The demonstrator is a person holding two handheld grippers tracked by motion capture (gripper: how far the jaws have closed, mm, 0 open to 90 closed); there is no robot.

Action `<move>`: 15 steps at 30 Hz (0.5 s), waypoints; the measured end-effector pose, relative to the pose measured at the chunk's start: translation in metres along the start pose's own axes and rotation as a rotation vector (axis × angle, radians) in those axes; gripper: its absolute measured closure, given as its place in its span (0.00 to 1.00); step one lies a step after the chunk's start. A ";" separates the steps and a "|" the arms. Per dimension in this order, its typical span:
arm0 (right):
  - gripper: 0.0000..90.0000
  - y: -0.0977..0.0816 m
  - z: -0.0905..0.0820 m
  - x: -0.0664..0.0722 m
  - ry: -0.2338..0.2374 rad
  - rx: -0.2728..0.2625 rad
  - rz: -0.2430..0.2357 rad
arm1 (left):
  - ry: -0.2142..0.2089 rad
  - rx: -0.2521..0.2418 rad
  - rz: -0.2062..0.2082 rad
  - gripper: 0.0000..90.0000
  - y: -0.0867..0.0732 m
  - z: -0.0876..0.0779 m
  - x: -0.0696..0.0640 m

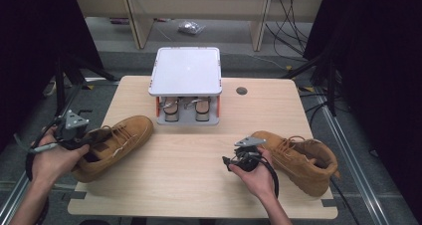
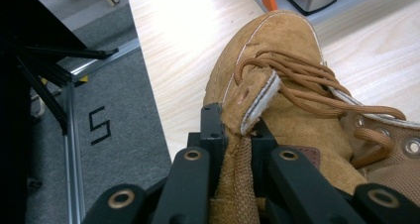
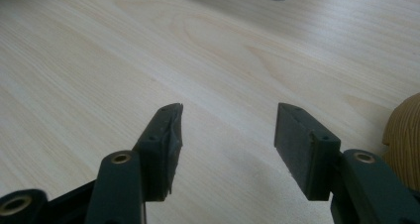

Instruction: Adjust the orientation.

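While the left gripper (image 1: 74, 130) sits at the bench's (image 1: 199, 155) left edge, its fingers (image 2: 210, 130) are clamped on the pull tab at the back of the left boot (image 1: 112, 145), the tan strip pinched tight between the two black pads in the left gripper view. That boot lies near the left edge, its heel toward the near-left corner and its toe pointing inward and toward the far side; its laces (image 2: 302, 85) lie loosely across the tongue. Whether its heel is raised off the wood is hard to judge from above. The right gripper (image 1: 238, 158) hovers over the near half of the bench, right of centre, held in the person's right hand (image 1: 256, 177). Its fingers (image 3: 163, 144) stand wide apart with bare wood between them, gripping nothing. The right boot (image 1: 298, 158) stands just beside that gripper, toward the near-right corner, with its toe pointing left toward the gripper; a sliver of its tan suede shows at the right margin of the right gripper view. At the far edge, in the middle, stands a rack (image 1: 185, 73) with a white top and orange posts, and two wooden pieces sit on its lower shelf.
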State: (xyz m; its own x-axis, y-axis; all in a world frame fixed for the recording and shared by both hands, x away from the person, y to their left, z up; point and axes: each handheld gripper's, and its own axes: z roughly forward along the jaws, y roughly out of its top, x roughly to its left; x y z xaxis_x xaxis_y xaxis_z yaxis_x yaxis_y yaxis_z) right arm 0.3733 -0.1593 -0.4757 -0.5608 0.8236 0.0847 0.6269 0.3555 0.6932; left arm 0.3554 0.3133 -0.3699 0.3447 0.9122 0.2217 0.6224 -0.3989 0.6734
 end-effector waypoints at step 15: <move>0.50 -0.001 0.001 0.001 0.006 0.000 0.003 | 0.022 -0.032 -0.014 0.92 0.014 -0.006 0.008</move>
State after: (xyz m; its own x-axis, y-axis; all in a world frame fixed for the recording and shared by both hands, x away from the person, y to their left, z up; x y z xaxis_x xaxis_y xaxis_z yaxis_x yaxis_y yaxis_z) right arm 0.3729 -0.1581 -0.4770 -0.5620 0.8220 0.0916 0.6288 0.3527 0.6930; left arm 0.3625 0.3155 -0.3549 0.3206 0.9196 0.2272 0.6040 -0.3832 0.6988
